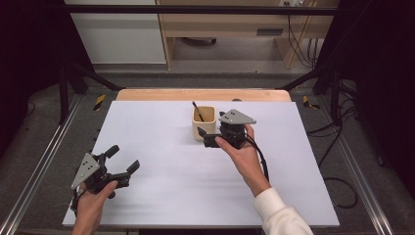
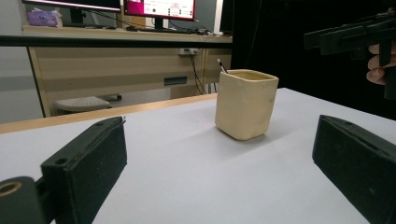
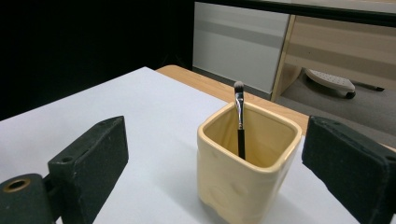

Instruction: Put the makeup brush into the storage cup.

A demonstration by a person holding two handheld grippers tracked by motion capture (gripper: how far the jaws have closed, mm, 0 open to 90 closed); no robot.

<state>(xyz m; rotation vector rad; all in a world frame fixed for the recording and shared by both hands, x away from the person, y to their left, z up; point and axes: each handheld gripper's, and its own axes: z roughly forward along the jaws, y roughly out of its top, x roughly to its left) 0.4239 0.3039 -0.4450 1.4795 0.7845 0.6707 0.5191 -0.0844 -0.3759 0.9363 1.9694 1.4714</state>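
No text, label, brand or number can be read anywhere. The monitor screens (image 2: 161, 8) at twelve o'clock in the left gripper view glow with coloured panels, but their writing is too small and blurred to make out. The cream cup (image 3: 245, 161) bears no marking.

Brush (image 3: 240, 122) stands in cup (image 1: 204, 122); your R claw (image 1: 209, 138) just right of cup, L claw (image 1: 123, 160) well left, nearer you.
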